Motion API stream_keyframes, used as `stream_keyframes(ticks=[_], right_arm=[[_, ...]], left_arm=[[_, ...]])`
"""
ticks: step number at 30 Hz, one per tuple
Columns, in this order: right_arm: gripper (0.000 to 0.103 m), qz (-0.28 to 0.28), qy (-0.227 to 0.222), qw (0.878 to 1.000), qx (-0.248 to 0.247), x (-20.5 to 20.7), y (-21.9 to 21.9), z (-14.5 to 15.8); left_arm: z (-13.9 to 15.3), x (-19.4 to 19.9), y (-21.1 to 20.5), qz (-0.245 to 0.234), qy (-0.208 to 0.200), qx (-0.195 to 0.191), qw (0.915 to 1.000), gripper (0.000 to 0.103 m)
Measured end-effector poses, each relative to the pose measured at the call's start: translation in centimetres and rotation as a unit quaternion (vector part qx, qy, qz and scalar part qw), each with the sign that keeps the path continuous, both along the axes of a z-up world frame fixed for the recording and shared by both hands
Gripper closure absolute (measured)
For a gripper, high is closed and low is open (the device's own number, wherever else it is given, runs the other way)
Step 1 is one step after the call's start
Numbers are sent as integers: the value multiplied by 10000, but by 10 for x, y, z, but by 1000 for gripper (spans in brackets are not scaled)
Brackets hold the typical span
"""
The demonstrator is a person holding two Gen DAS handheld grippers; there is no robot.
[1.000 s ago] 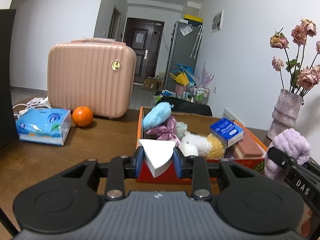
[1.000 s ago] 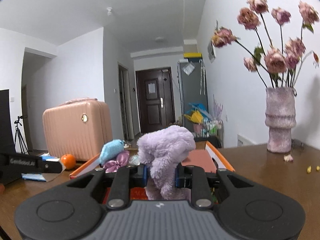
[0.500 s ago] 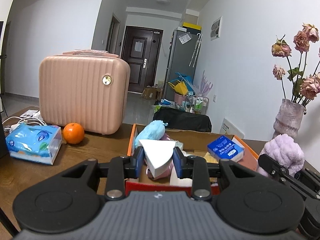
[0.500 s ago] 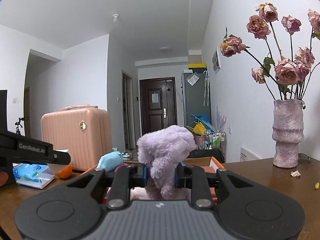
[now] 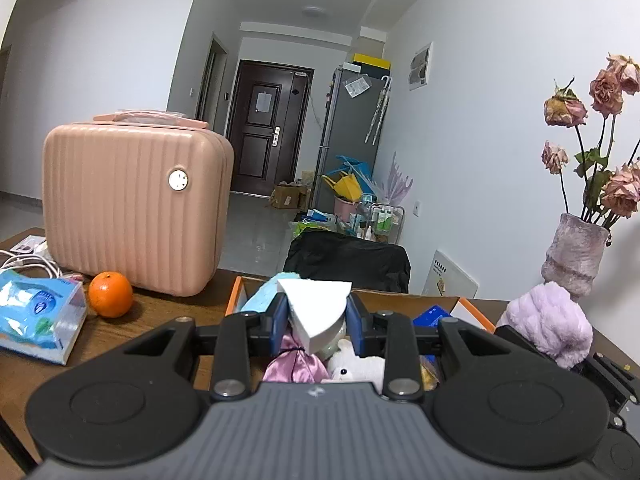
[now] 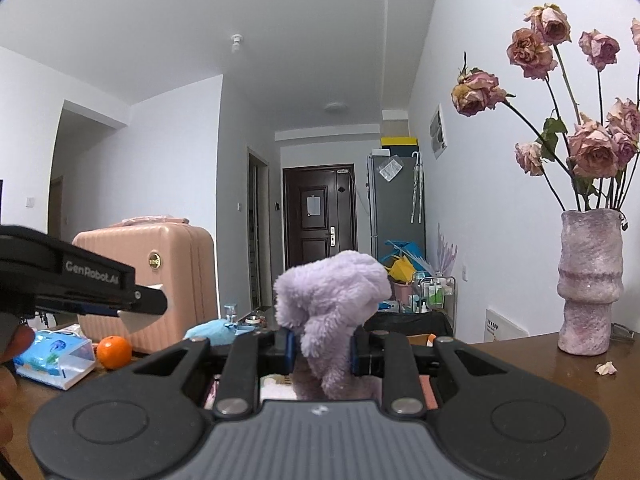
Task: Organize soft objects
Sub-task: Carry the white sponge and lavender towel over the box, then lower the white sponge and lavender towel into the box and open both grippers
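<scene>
My left gripper (image 5: 316,316) is shut on a white wedge-shaped sponge (image 5: 316,308) and holds it above the near end of an orange cardboard box (image 5: 236,296). In the box lie a blue plush (image 5: 260,298), a purple satin pouch (image 5: 294,366), a white plush (image 5: 354,366) and a blue packet (image 5: 430,314). My right gripper (image 6: 320,350) is shut on a fluffy lilac plush (image 6: 332,304), held above the box; the plush also shows in the left wrist view (image 5: 550,324).
A pink hard case (image 5: 134,208), an orange (image 5: 110,294) and a blue tissue pack (image 5: 36,318) stand on the brown table at left. A vase of dried roses (image 6: 590,280) stands at right. The left gripper's body (image 6: 80,280) crosses the right wrist view.
Both grippers have moved forward and up, over the box, each still holding its object. The box has dropped lower in both views.
</scene>
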State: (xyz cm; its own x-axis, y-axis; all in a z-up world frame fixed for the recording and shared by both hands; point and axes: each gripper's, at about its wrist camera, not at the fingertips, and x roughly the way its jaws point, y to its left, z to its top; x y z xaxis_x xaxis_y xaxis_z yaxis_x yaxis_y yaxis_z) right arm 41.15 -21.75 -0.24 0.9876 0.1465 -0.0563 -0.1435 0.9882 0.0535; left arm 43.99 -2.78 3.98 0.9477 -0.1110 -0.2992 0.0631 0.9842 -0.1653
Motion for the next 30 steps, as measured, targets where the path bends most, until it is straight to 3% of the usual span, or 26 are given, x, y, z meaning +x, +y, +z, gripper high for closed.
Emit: stream_keyframes(ticks=[30], right_arm=[[80,-162,209,9988,407,81,2,3]], left_arm=[[-1,78,-3,18,-91,157,9998,71]])
